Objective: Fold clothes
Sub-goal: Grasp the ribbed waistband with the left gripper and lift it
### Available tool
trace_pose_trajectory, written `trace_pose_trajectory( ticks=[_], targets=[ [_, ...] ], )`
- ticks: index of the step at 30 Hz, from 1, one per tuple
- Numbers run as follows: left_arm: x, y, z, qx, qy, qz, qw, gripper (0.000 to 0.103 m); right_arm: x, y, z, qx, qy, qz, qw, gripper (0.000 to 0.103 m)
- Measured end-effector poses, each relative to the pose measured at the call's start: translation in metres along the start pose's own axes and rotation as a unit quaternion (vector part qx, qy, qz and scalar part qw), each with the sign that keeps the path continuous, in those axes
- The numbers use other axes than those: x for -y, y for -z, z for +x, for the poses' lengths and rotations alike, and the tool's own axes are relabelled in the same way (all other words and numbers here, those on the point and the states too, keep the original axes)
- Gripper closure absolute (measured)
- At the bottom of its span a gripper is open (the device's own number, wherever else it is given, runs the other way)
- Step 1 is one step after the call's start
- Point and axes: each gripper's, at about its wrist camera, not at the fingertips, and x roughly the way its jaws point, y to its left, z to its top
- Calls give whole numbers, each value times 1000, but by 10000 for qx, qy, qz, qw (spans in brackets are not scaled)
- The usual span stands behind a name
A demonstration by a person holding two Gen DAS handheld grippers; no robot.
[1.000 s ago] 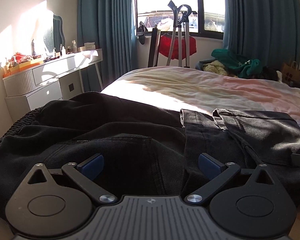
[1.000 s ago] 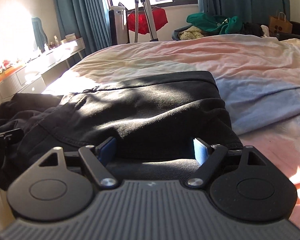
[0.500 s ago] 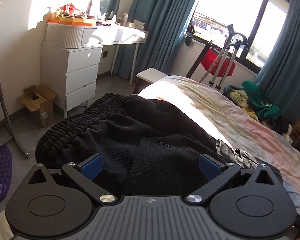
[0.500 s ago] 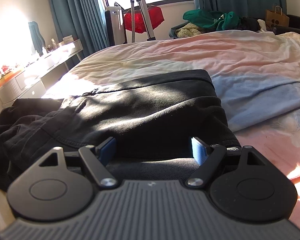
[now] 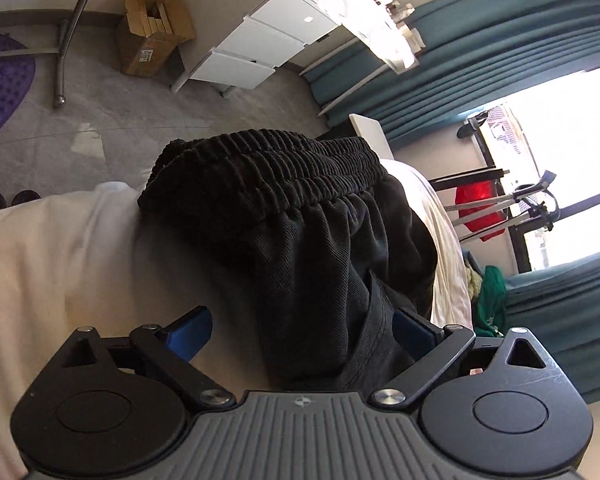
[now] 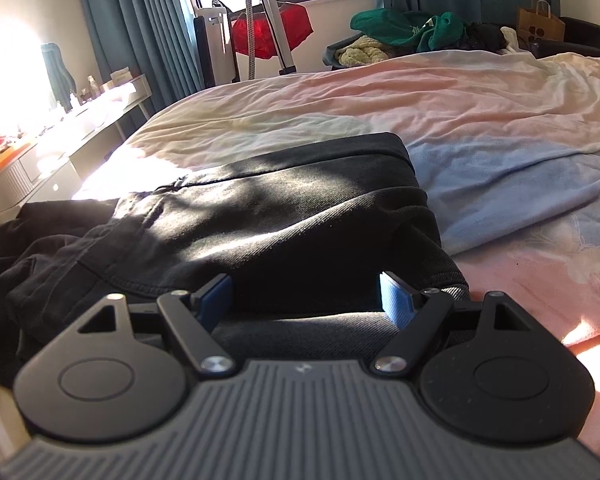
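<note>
- Since the earlier left wrist frames, the left gripper (image 5: pixel 302 330) has rolled strongly and travelled sideways: the room now appears tipped on its side, and the ribbed waistband (image 5: pixel 268 168), formerly off to the left, now lies straight ahead of it.
- Left gripper state: jaws spread wide. Dark cloth lies between them and runs against the right pad (image 5: pixel 414 330); whether that pad presses on it cannot be told. The left pad (image 5: pixel 190 330) stands clear, over pale bedding.
- Right gripper (image 6: pixel 306 298) state: jaws spread, nothing pinched. Both blue pads rest just above the near edge of the cloth, and the view is almost unchanged from the earlier right wrist frames.
- Task item: the black trousers (image 6: pixel 260 224) lie on the bed (image 6: pixel 480 92), partly folded, at its near side.
- Governing relation: the long axis of the garment runs from one gripper to the other across the bed's near edge. The waistband end lies ahead of the left gripper and overhangs the bed corner toward the floor (image 5: pixel 112 120); the opposite, squared end lies flat ahead of the right gripper.
- Judgement: the left hand is nearer the waistband, so it is the hand placed to carry that end inward along the long axis.
</note>
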Motion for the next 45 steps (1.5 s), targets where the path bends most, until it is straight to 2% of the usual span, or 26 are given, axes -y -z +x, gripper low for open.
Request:
trace_pose_trajectory(
  ticks=[2, 5, 7, 11, 13, 19, 21, 24, 26, 28, 30, 35, 36, 38, 40, 41, 44, 45],
  targets=[
    [-6, -4, 6, 135, 150, -590, 9981, 6, 1, 0, 0, 6, -7, 59, 10000, 23],
    [-3, -8, 12, 491, 335, -804, 9950, 9, 2, -1, 0, 41, -20, 194, 9998, 22],
    [2, -11, 17, 736, 314, -745, 9940, 9, 2, -3, -2, 76, -26, 237, 9997, 22],
    [6, -22, 41, 851, -12, -605, 9945, 31, -2, -4, -11, 291, -167, 212, 9992, 22],
    [4, -28, 52, 839, 0, -666, 9942, 35, -6, -5, -14, 406, -241, 126, 9988, 22],
    [21, -33, 62, 1058, -32, -61, 9944, 59, -34, 0, -13, 372, -463, -315, 9977, 22],
    [28, -28, 61, 1205, -35, 207, 9925, 68, -46, 3, -16, 568, -382, -607, 9958, 22],
    [34, -20, 58, 1351, -29, 391, 9901, 71, -63, 6, -27, 1128, -224, -1050, 9878, 22],
    [39, -18, 56, 1383, -68, 530, 9890, 71, -70, 6, -30, 1299, -330, -1206, 9836, 22],
    [45, -14, 54, 1429, -87, 689, 9873, 72, -74, 8, -23, 1181, -404, -1257, 9842, 22],
    [51, -11, 54, 1466, -154, 870, 9852, 72, -73, 11, -9, 813, -347, -1218, 9886, 22],
    [72, -2, 54, 1612, -367, 1616, 9729, 73, -56, 11, 12, 236, -426, -737, 9961, 22],
    [77, 1, 54, 1652, -421, 1762, 9695, 74, -54, 11, 14, 156, -462, -671, 9966, 22],
    [92, 11, 53, 1815, -600, 2274, 9548, 76, -54, 12, 13, 133, -447, -725, 9963, 22],
    [120, 31, 49, 2163, -782, 3091, 9228, 77, -51, 7, 7, -9, -447, -537, 9976, 22],
    [134, 42, 46, 2329, -792, 3348, 9096, 77, -48, 3, 3, -81, -477, -379, 9981, 22],
    [180, 73, 37, 2720, -748, 3871, 8778, 78, -31, -10, -14, -9, -698, 253, 9972, 22],
    [198, 87, 35, 2856, -739, 4072, 8644, 79, -23, -15, -20, 15, -673, 399, 9969, 22]
  ],
)
